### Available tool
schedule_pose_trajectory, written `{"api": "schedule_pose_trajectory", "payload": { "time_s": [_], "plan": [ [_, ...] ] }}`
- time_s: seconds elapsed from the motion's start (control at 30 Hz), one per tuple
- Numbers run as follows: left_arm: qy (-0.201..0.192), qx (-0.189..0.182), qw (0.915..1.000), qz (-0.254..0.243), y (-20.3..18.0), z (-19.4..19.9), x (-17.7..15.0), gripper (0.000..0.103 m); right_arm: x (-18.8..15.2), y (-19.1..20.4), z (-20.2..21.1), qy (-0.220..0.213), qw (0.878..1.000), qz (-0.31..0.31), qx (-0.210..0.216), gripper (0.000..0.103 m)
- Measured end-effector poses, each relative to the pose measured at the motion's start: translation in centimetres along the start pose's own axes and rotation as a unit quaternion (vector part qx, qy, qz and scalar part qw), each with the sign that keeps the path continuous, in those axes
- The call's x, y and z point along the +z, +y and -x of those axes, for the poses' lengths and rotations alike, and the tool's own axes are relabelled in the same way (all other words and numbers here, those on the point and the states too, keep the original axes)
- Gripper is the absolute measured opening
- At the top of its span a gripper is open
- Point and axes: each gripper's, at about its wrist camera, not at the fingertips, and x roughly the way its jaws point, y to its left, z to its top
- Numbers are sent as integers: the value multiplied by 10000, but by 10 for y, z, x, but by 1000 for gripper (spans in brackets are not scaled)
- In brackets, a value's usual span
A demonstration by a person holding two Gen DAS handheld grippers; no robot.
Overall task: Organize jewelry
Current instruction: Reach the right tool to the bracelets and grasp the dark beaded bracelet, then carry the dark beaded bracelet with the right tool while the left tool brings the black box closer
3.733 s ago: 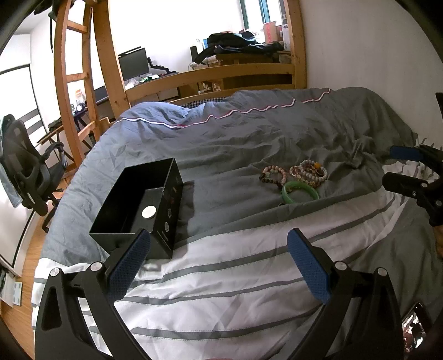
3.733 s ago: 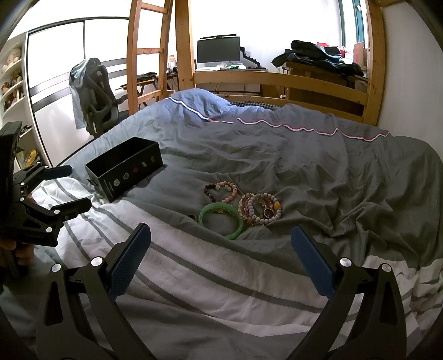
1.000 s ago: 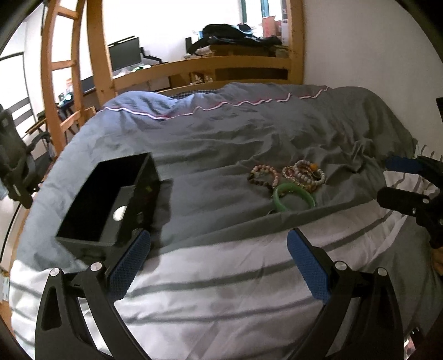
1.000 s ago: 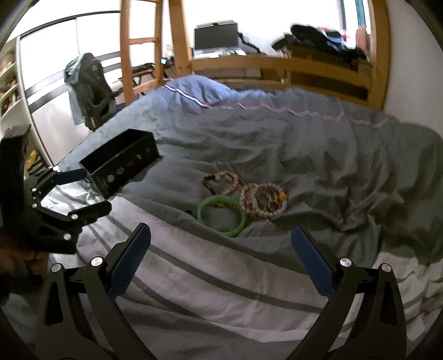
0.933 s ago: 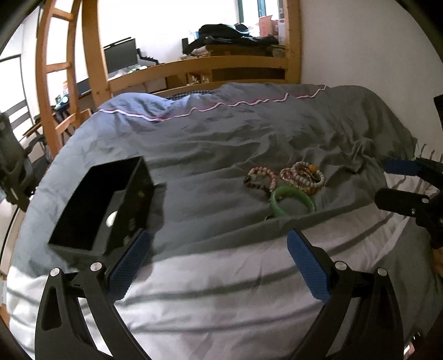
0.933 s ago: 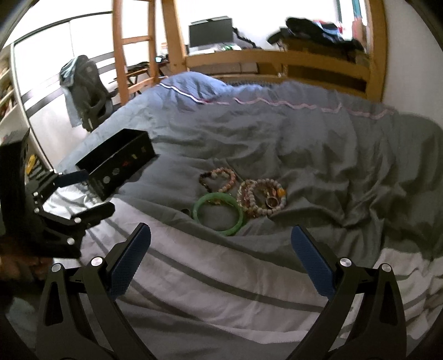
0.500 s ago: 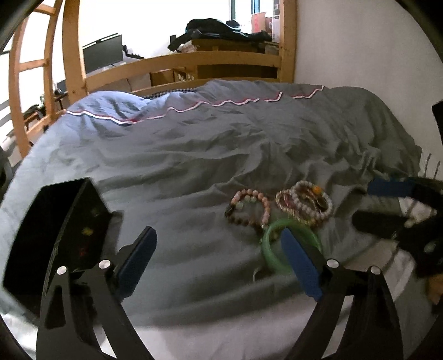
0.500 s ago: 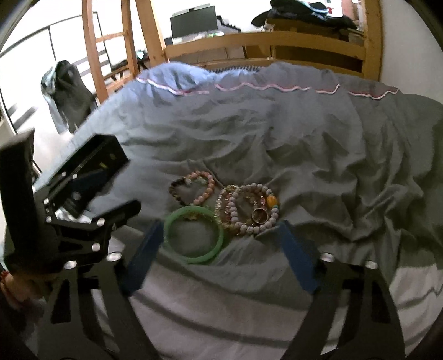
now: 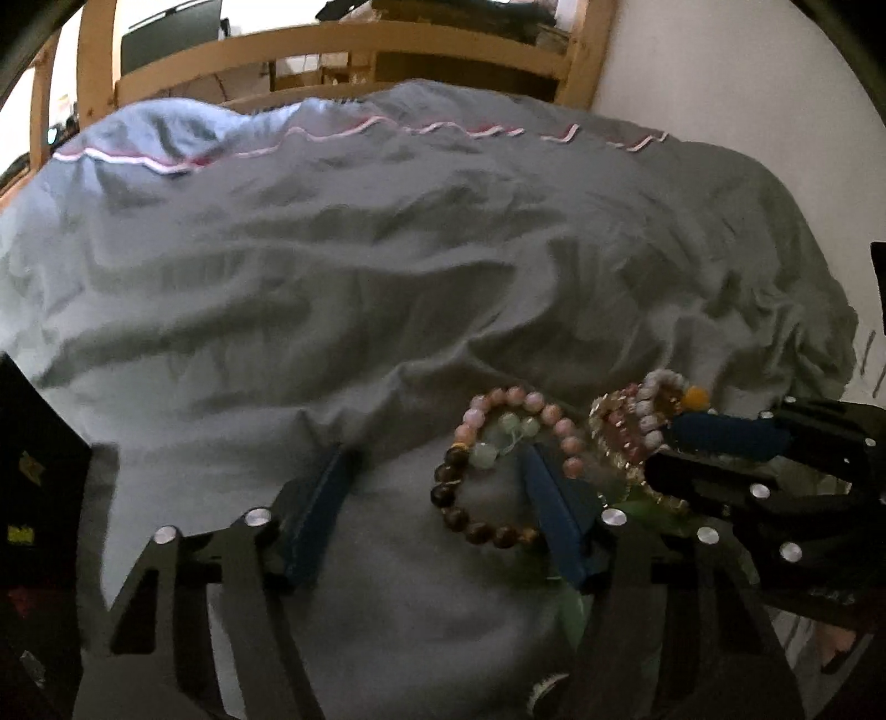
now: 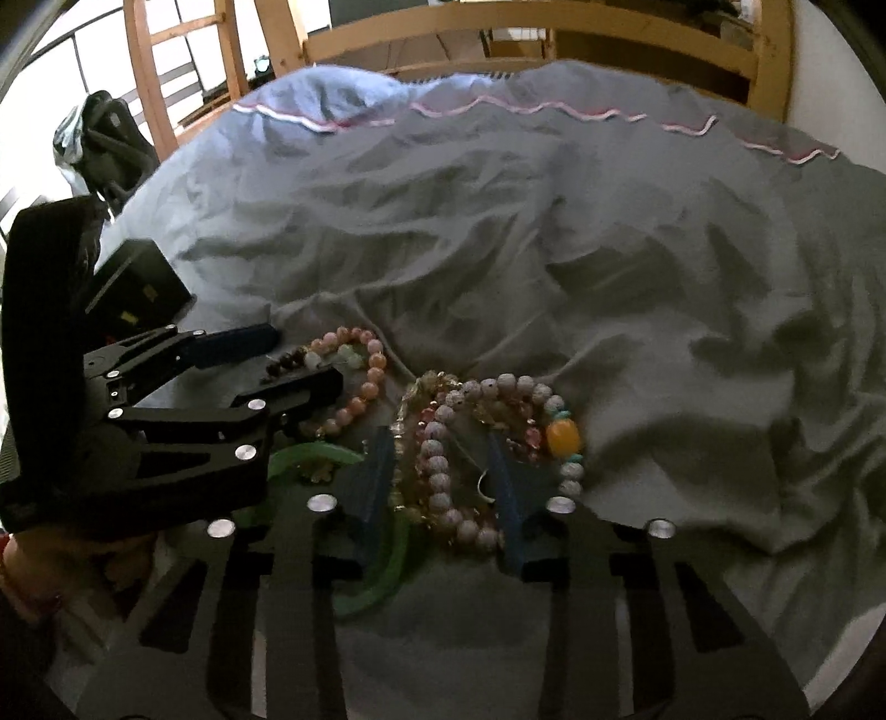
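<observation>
**Both tongs closing in over the bracelets on the bed**

Nearest in the right wrist view, the right tongs (image 10: 443,482) are pointing down at the cluster of pale beaded bracelets (image 10: 487,443), the one with the orange bead. Their jaws have just been closing and are now standing narrow, one blue pad on each side of the cluster's near loops; whether the pads are already pressing on the beads I cannot tell, so I am reading them as not yet clamped. The green bangle (image 10: 382,576) is lying at lower centre, partly under the left pad of these tongs.

In the left wrist view, the left tongs (image 9: 437,498) are sitting lower centre, jaws also just closing but still well apart. Their right pad is resting inside the ring of the pink and brown bead bracelet (image 9: 498,459); the left pad is lying on bare cover, so nothing is gripped. The right tongs (image 9: 720,443) are showing at the right edge, just beside.

At the left edge, the black box (image 9: 39,471) is standing open-topped, well apart from the bracelets; the right wrist view is showing it (image 10: 138,288) at middle left behind the left tongs (image 10: 277,360).

Farther back, the grey duvet (image 10: 554,249) is spreading rumpled to its pink trim, and the wooden bed frame (image 10: 498,22) is crossing the top.
</observation>
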Motion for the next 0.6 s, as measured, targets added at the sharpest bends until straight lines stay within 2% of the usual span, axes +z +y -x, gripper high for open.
{"api": "schedule_pose_trajectory", "payload": {
  "time_s": [0.03, 0.07, 0.1, 0.13, 0.17, 0.6],
  "plan": [
    [-16, -24, 10000, 4, 0, 1, 0, 56, 1, 1, -4, 26, 10000, 8, 10, 17],
    [-25, -74, 10000, 14, 0, 2, 1, 43, 1, 2, -4, 21, 10000, 13, -5, 12],
    [-19, -115, 9999, 37, 2, 3, 0, 36, 1, 3, -2, -26, 10000, 1, 35, 11],
    [-17, -177, 9998, 68, 2, 3, 1, 22, 3, 4, 0, -79, 9999, -16, 89, 10],
    [-12, -219, 9997, 91, 3, 4, 1, 18, 2, 3, 4, -158, 9998, -34, 129, 10],
    [-409, -368, 9984, 157, 1, 46, 6, 17, 5, 0, 48, -1000, 9939, -278, 369, 9]
  ]
}}
